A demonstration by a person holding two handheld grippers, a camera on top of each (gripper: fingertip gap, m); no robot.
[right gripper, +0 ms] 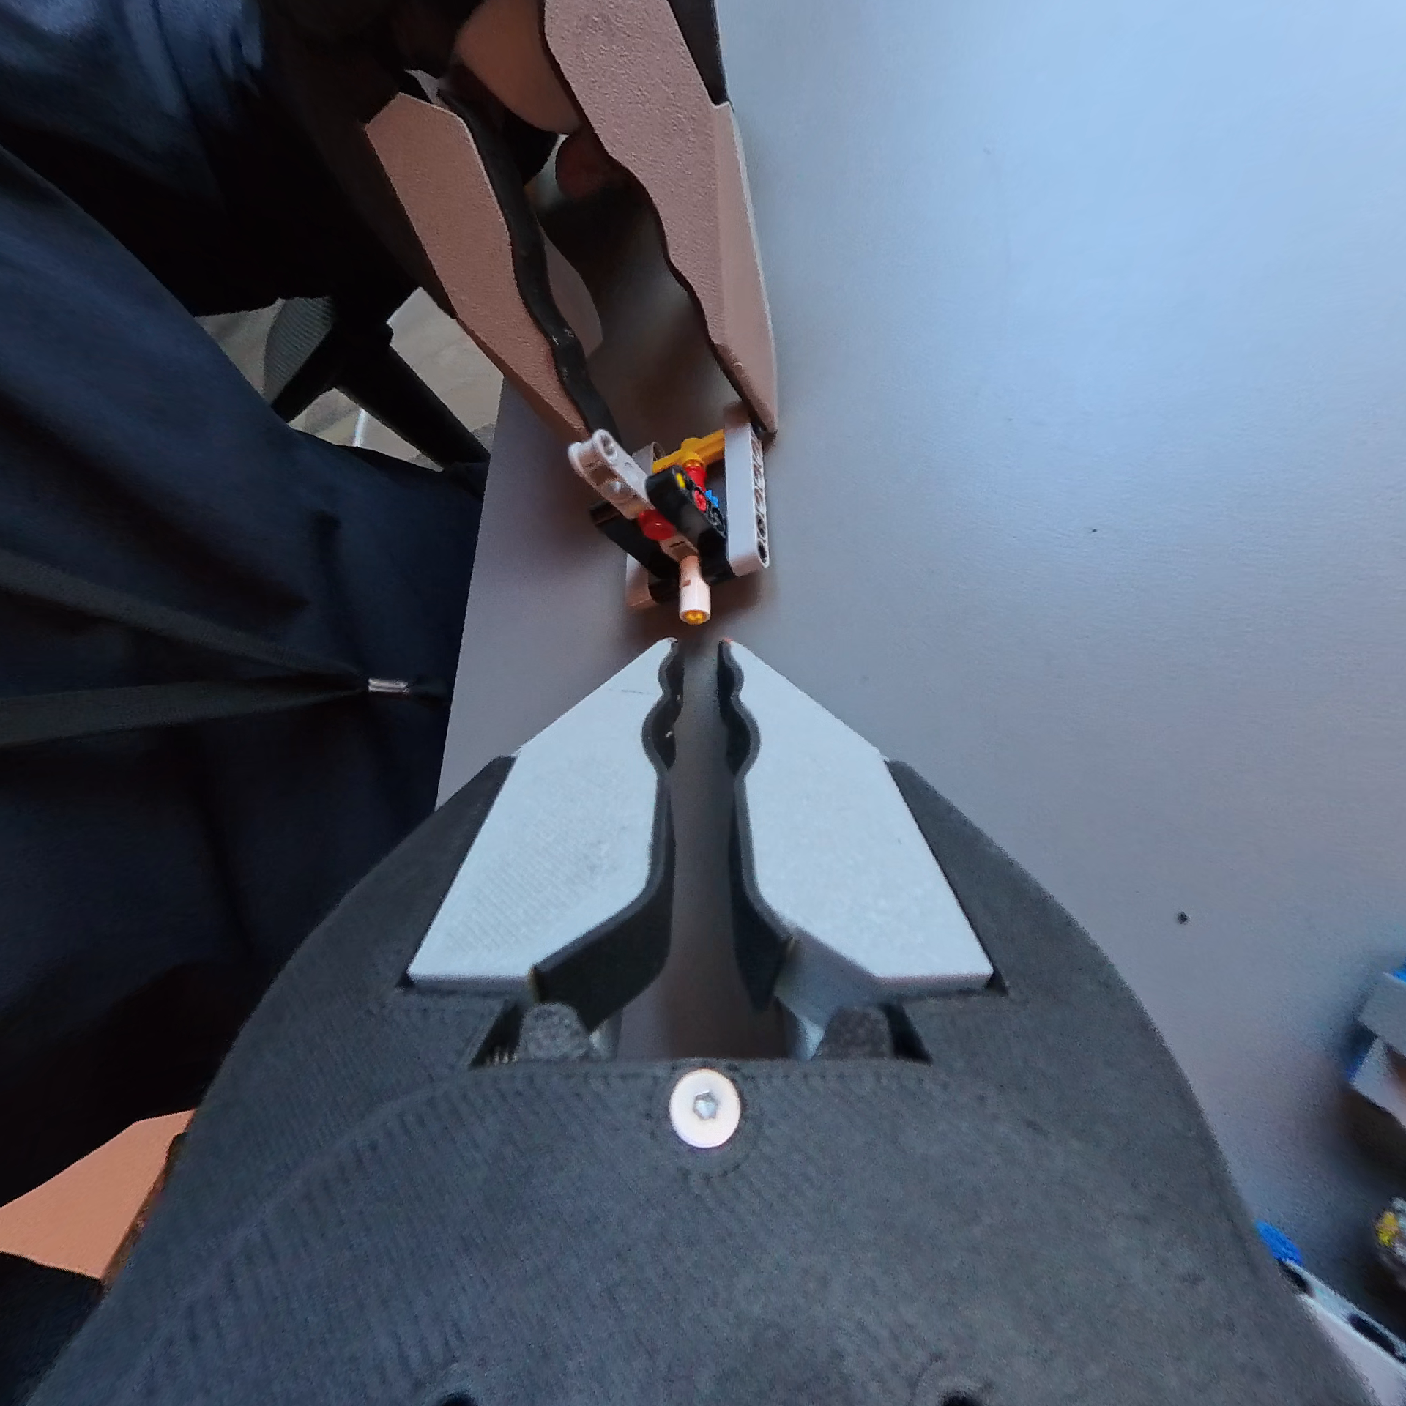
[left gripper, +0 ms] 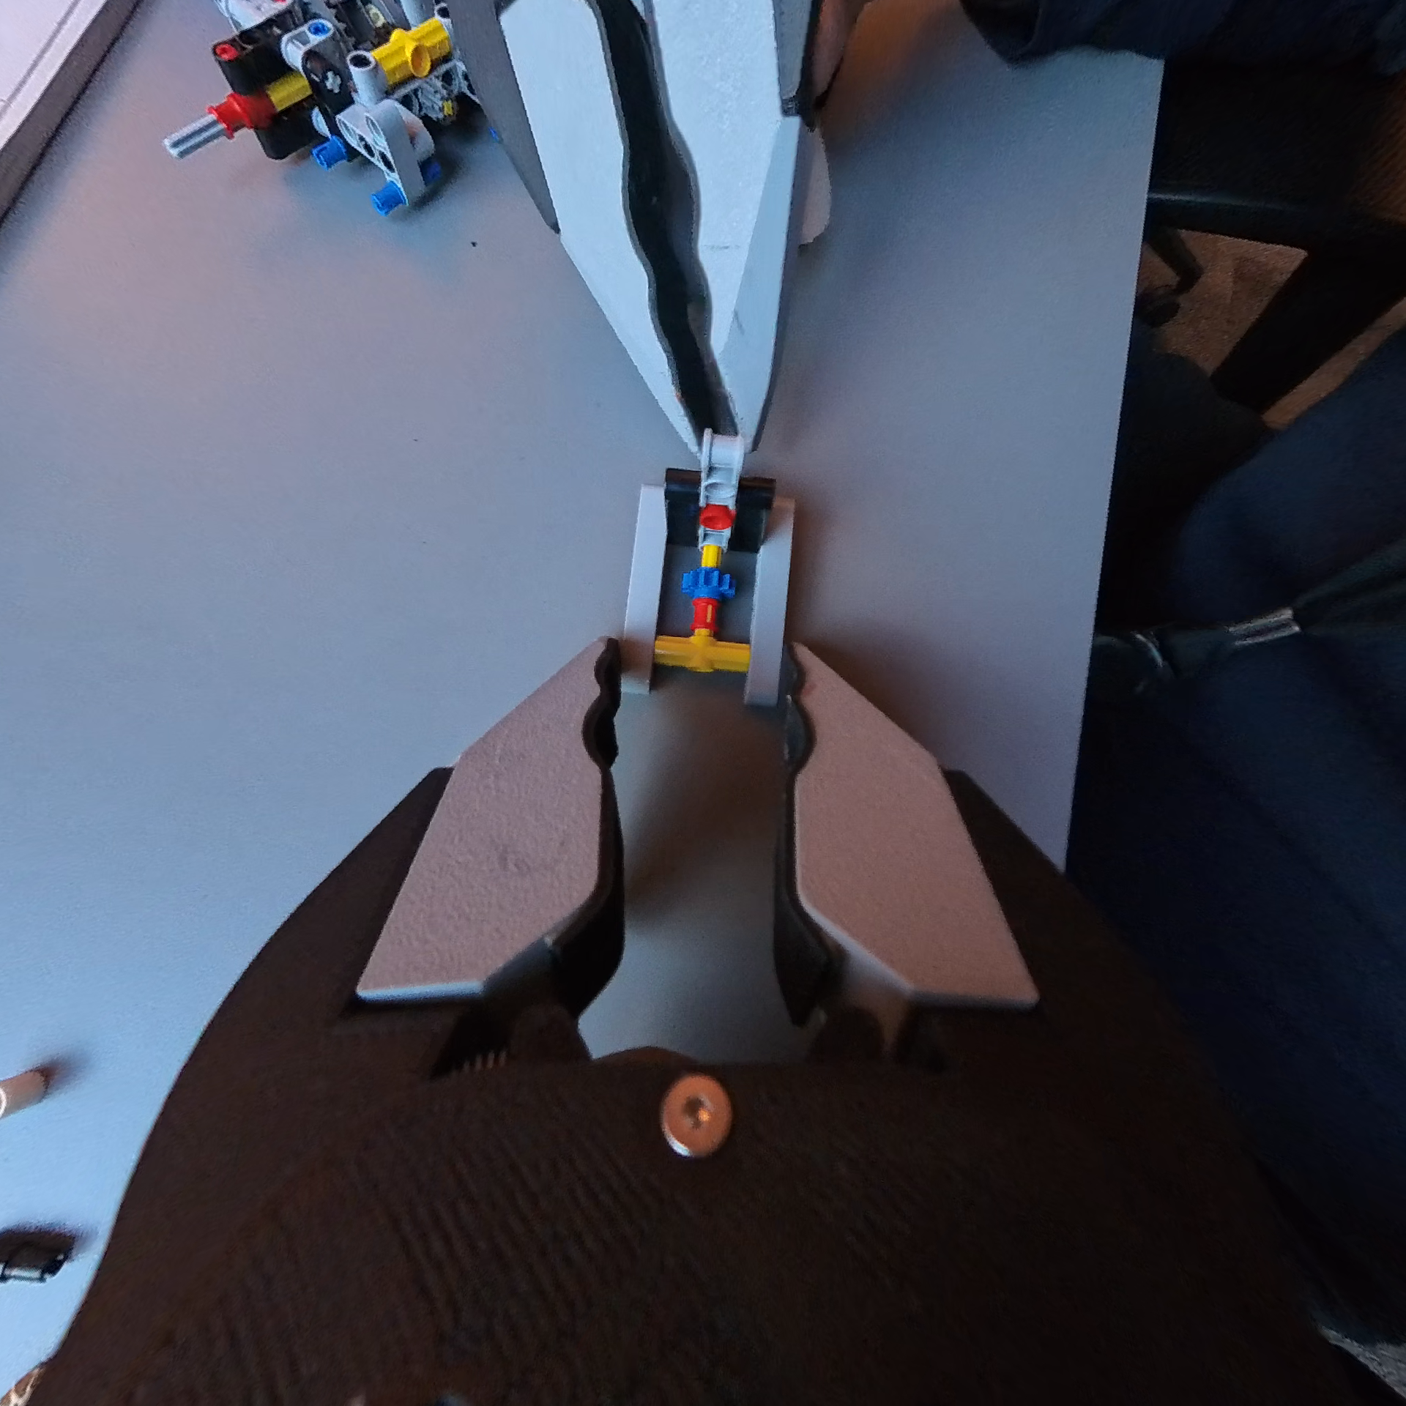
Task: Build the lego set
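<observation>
Gripping the two grey side beams of a small brick frame [left gripper: 704, 593] at mid-frame on the grey surface [left gripper: 304, 532], the left gripper [left gripper: 704, 669] is seen clamped around it. The right gripper [right gripper: 698, 647] is parted slightly and empty, just short of the frame's pale axle tip [right gripper: 694, 605]. A larger brick assembly [left gripper: 335, 99] is seen upper left.

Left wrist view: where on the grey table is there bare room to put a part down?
Bare grey table stretches from the small grey-framed brick assembly to the multicoloured brick cluster at the far edge. Crowded: both grippers' tips meet at the frame near the table's right edge.
</observation>
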